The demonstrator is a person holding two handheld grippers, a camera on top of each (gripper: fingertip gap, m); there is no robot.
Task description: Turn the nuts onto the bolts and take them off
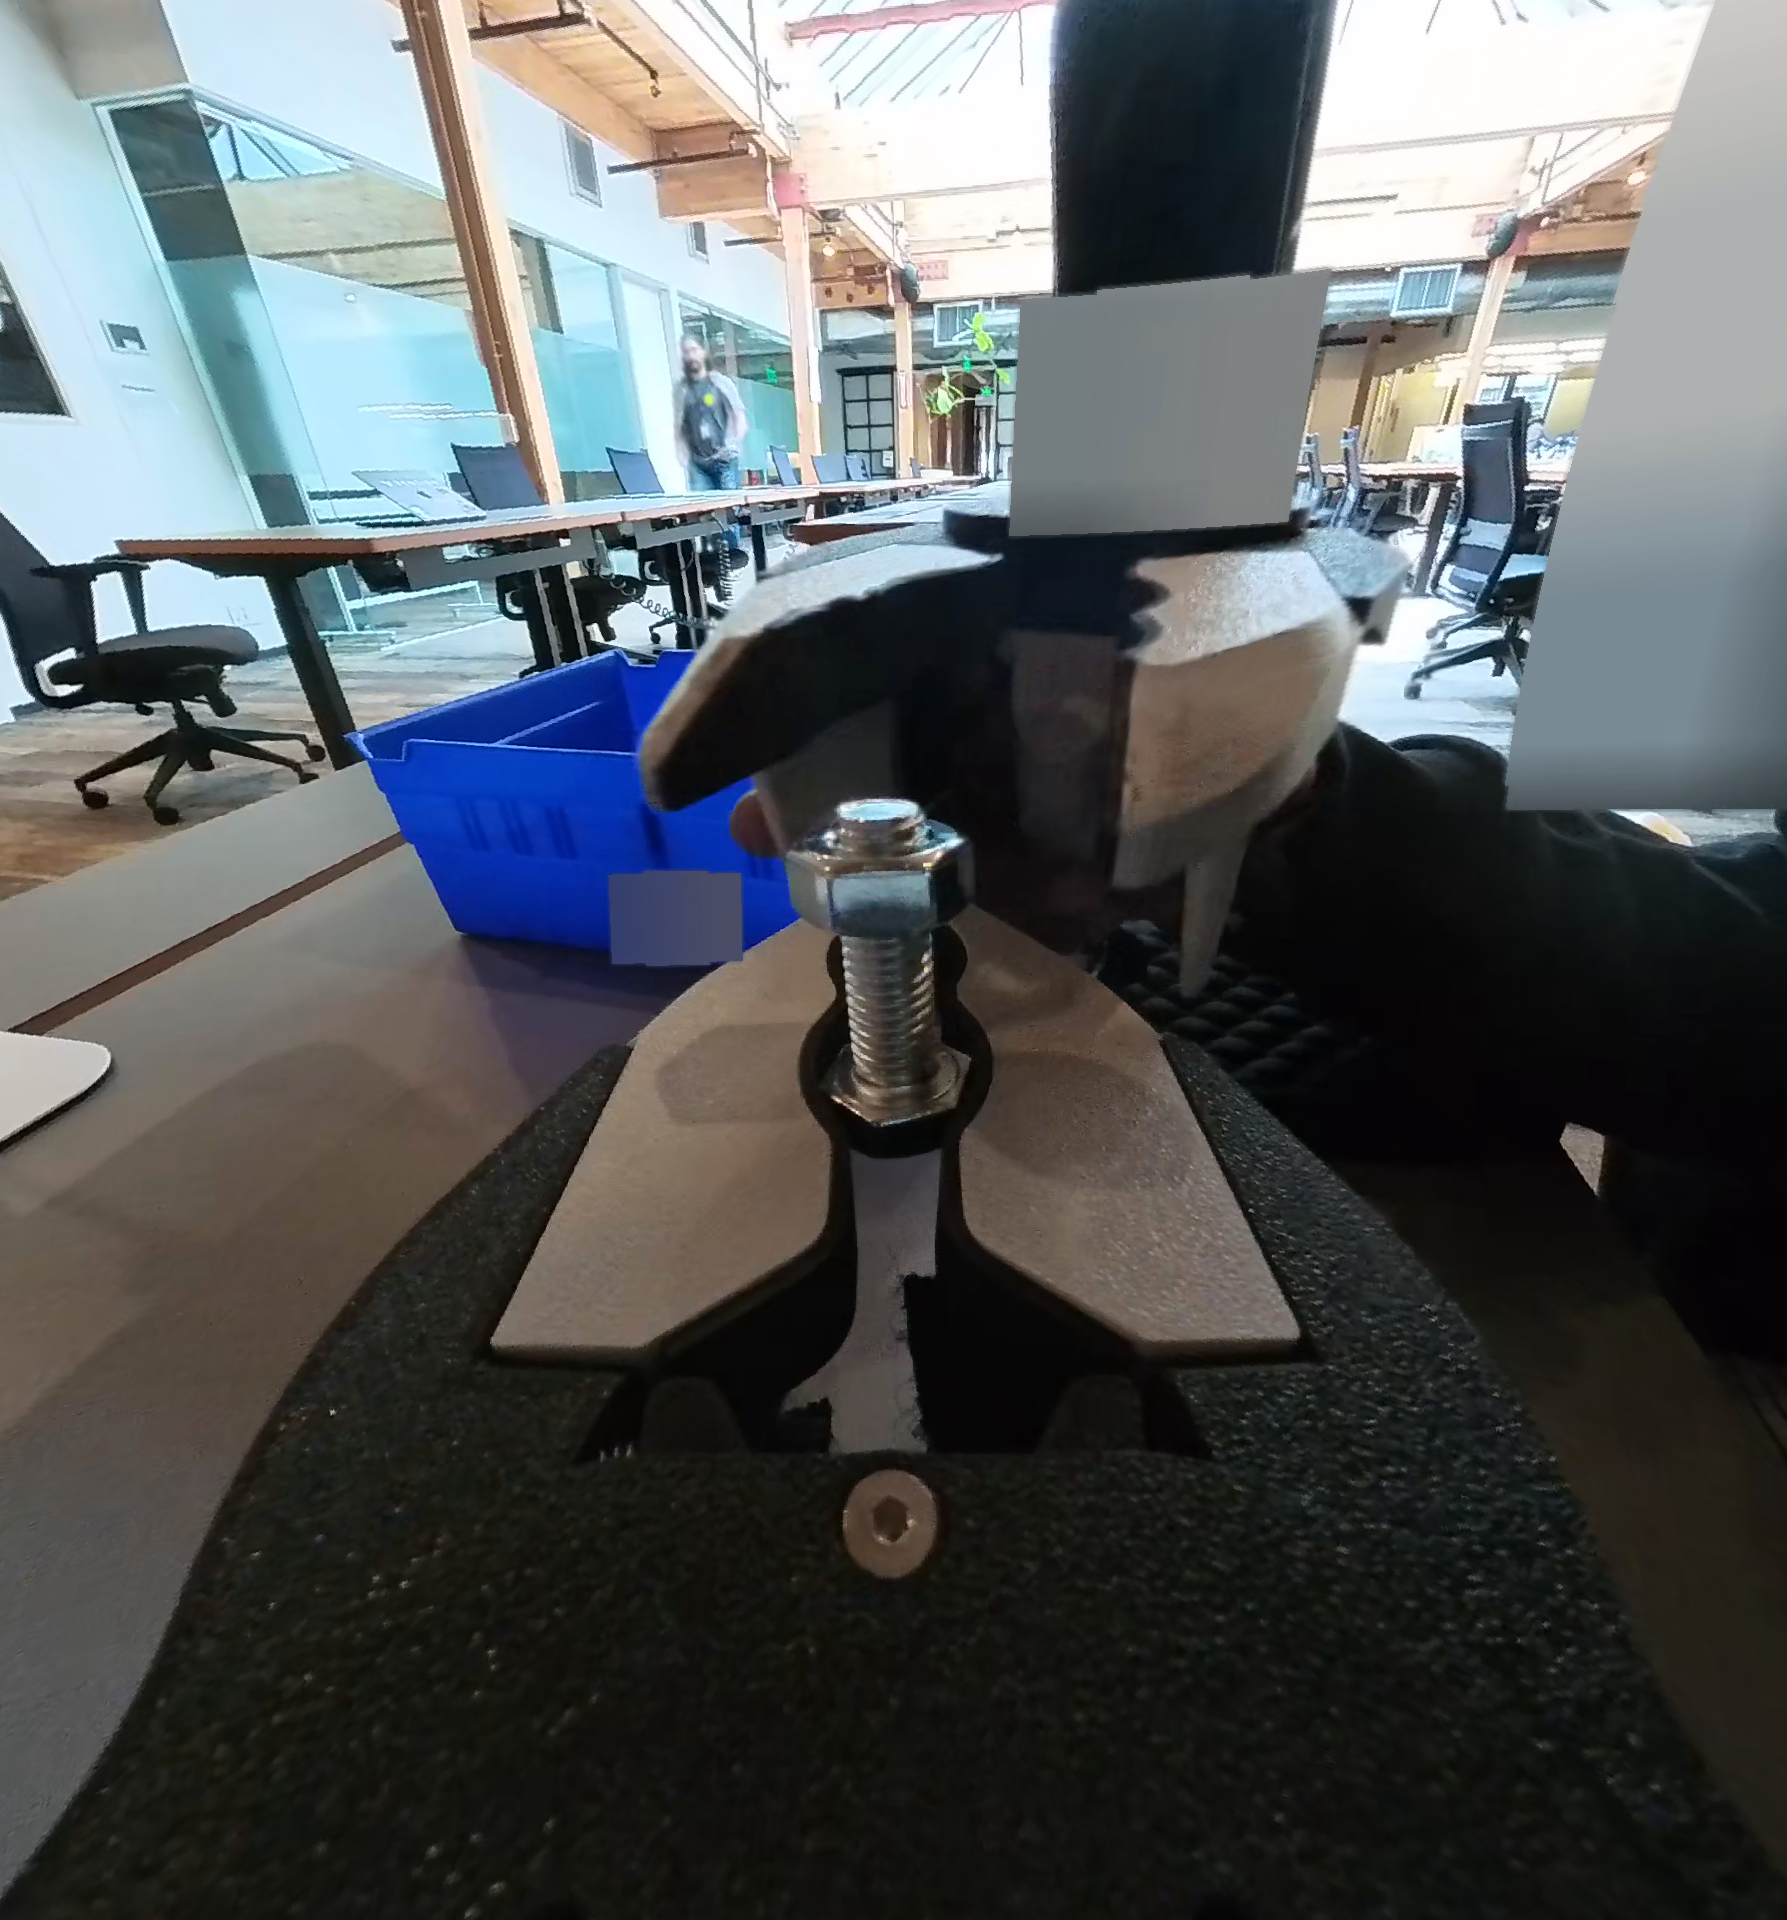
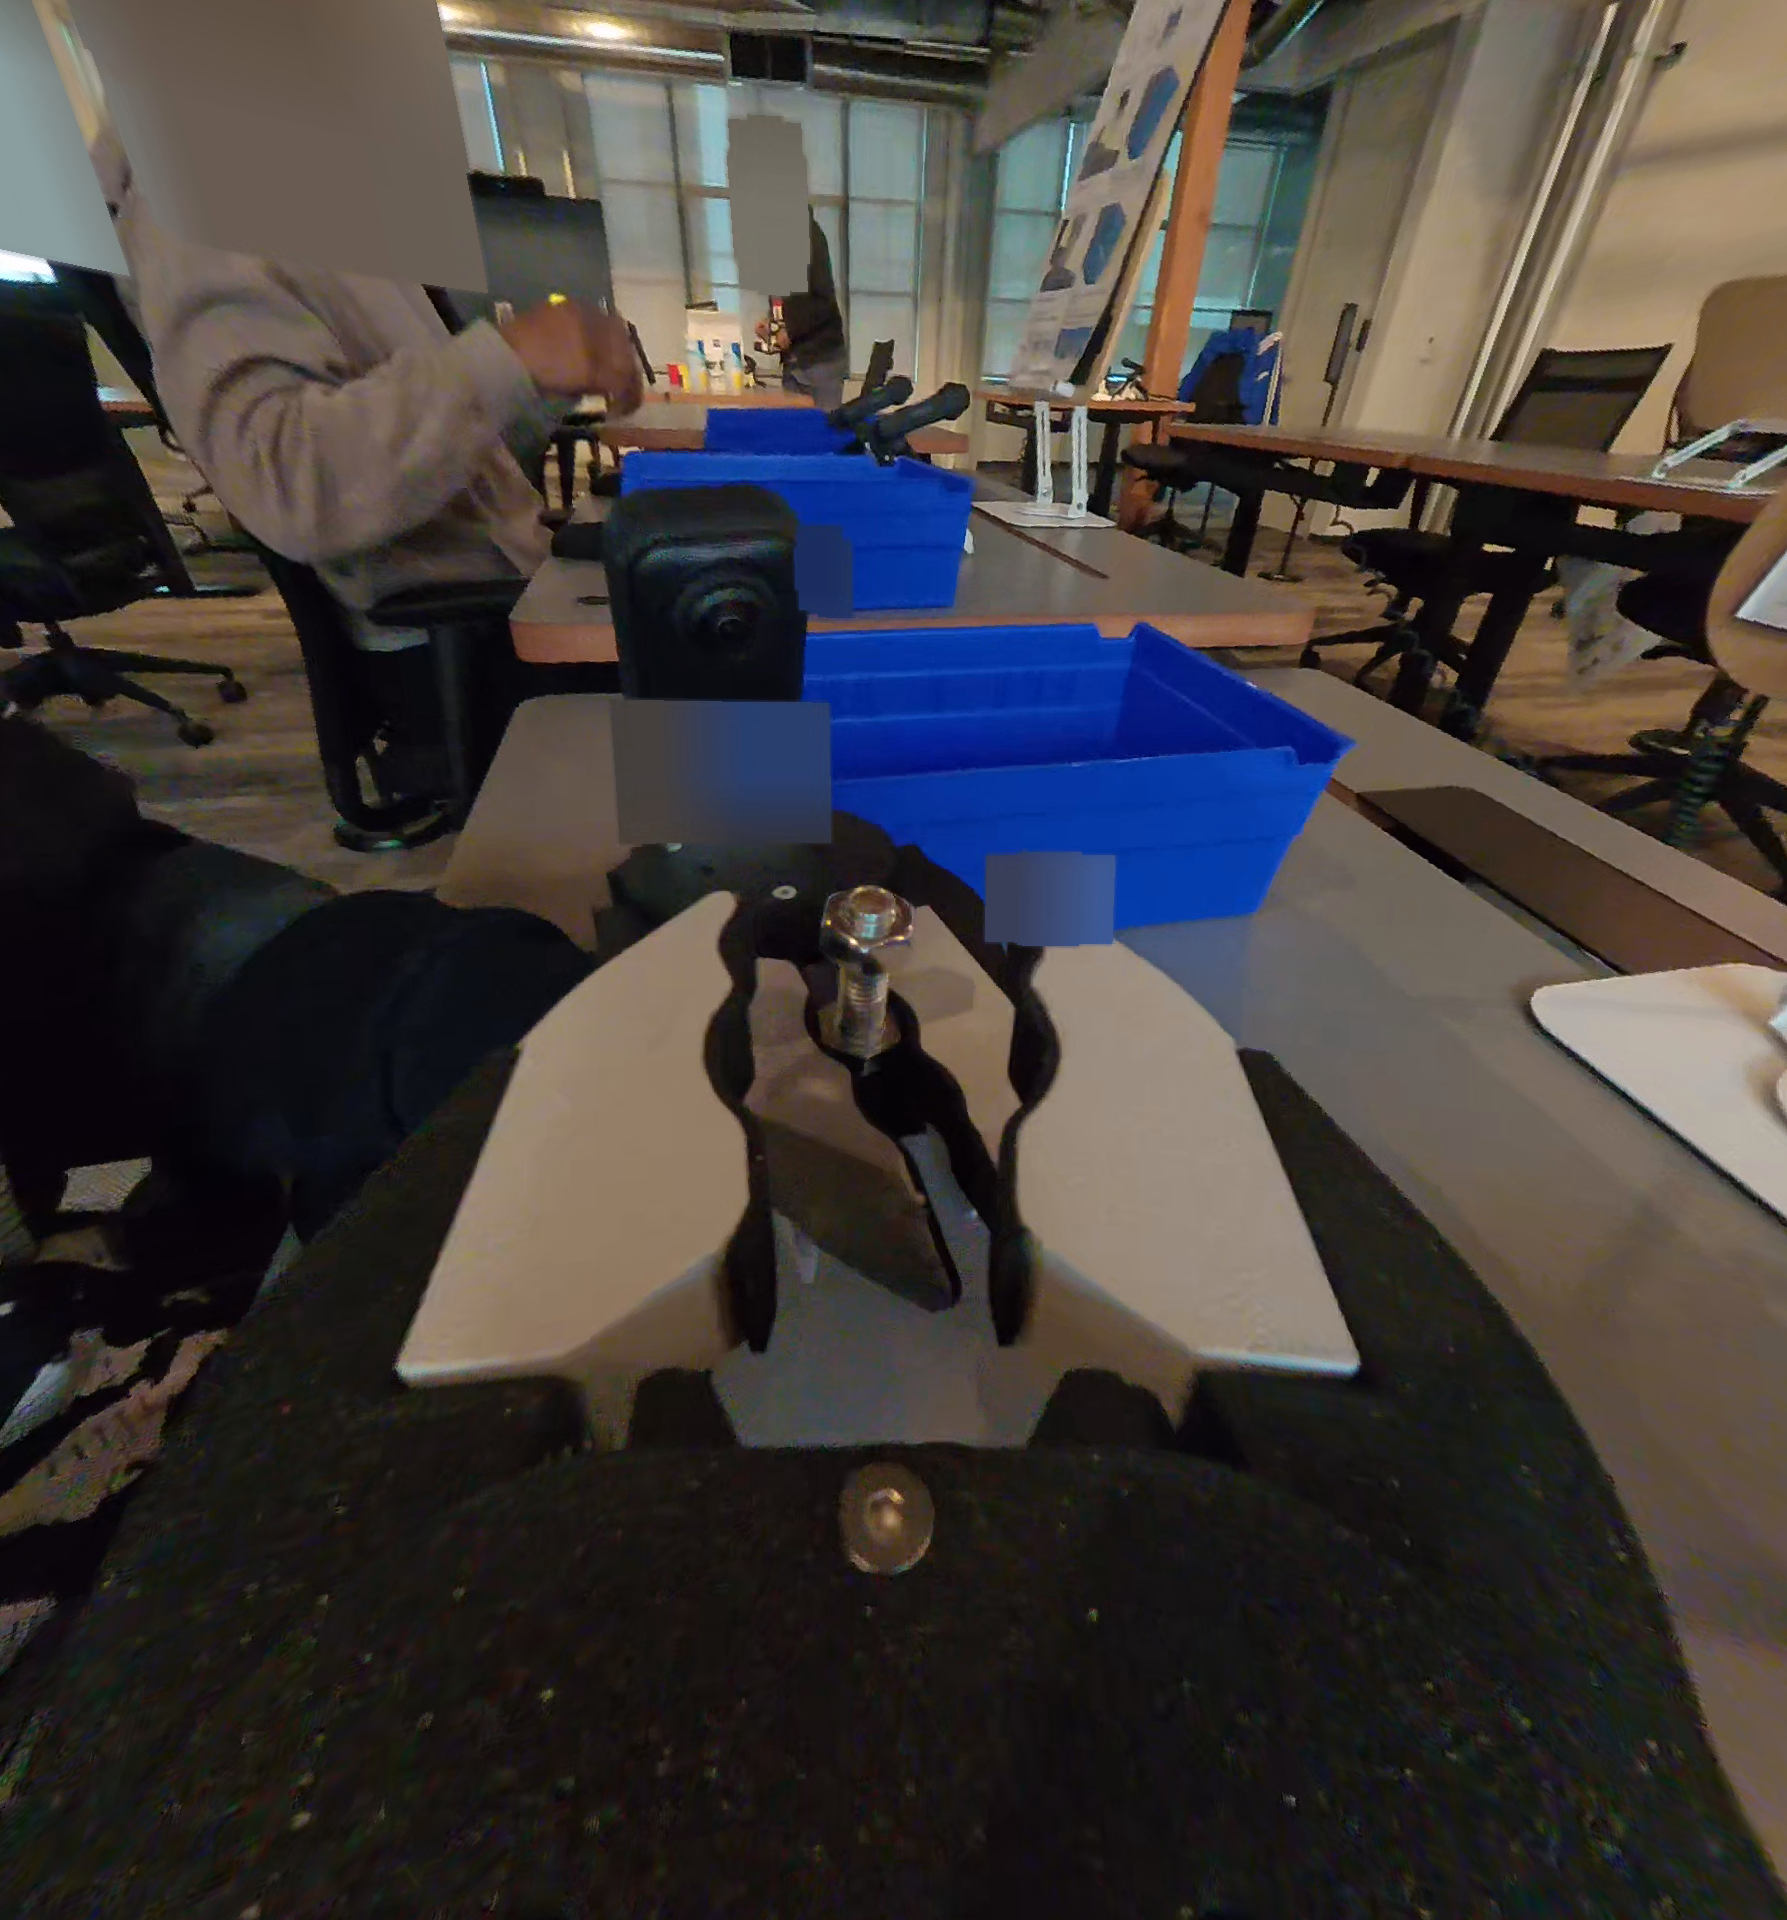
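A silver bolt (image 1: 889,997) stands upright with its head down, and a silver hex nut (image 1: 878,873) sits near its top end. My left gripper (image 1: 894,1039) is shut on the bolt's lower end, its grey fingers (image 1: 681,1164) closed on either side. In the right wrist view the bolt (image 2: 861,997) and nut (image 2: 865,923) stand between my right gripper's (image 2: 873,945) black wavy pads (image 2: 731,1039). There is a clear gap on each side, so this gripper is open and holds nothing. It also shows in the left wrist view (image 1: 972,769), just behind and above the nut.
A blue plastic bin (image 1: 515,821) stands on the grey table (image 1: 193,1195) just behind the bolt; it also shows in the right wrist view (image 2: 1128,790). A white pad (image 2: 1699,1060) lies to the right. A black sleeve (image 1: 1491,987) reaches in. Desks, chairs and people are farther off. Tip to tip, the grippers are about 6 centimetres apart.
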